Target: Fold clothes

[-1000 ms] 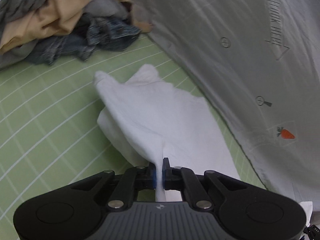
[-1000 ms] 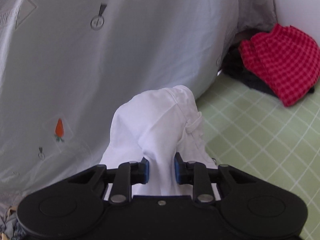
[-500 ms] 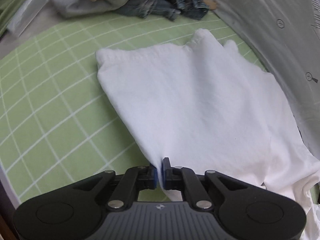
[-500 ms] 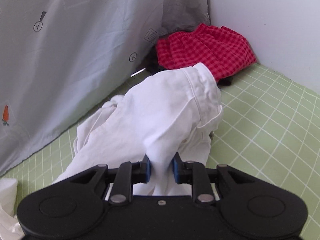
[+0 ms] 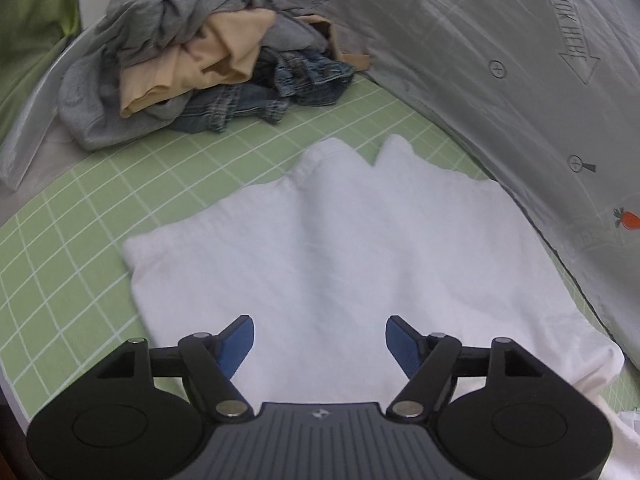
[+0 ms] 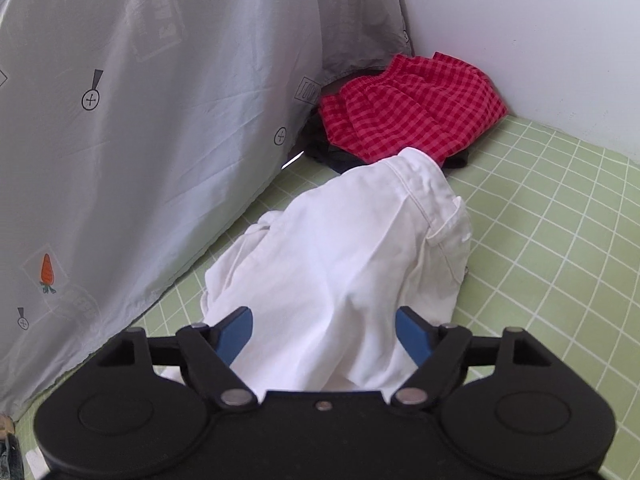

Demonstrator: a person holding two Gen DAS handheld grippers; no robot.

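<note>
A white garment (image 5: 344, 248) lies spread on the green checked sheet (image 5: 80, 240). In the left wrist view its leg ends point away from me. My left gripper (image 5: 320, 338) hovers over its near edge, jaws opening wide, with cloth beneath them but untouched by the blue pads (image 5: 240, 340). In the right wrist view the same white garment (image 6: 340, 264) is bunched, its waistband end humped up. My right gripper (image 6: 324, 334) is also opening its jaws; the cloth lies between them, and the pads (image 6: 412, 336) stand clear of it.
A heap of grey, tan and denim clothes (image 5: 192, 64) lies at the far left. A grey carrot-print sheet (image 5: 520, 80) rises along the right. In the right wrist view a red checked garment (image 6: 412, 108) sits in the corner by the white wall (image 6: 540, 32).
Both grippers were shut on the white garment and have let go, their jaws now wide apart. The garment has been drawn out and settled flat on the sheet.
</note>
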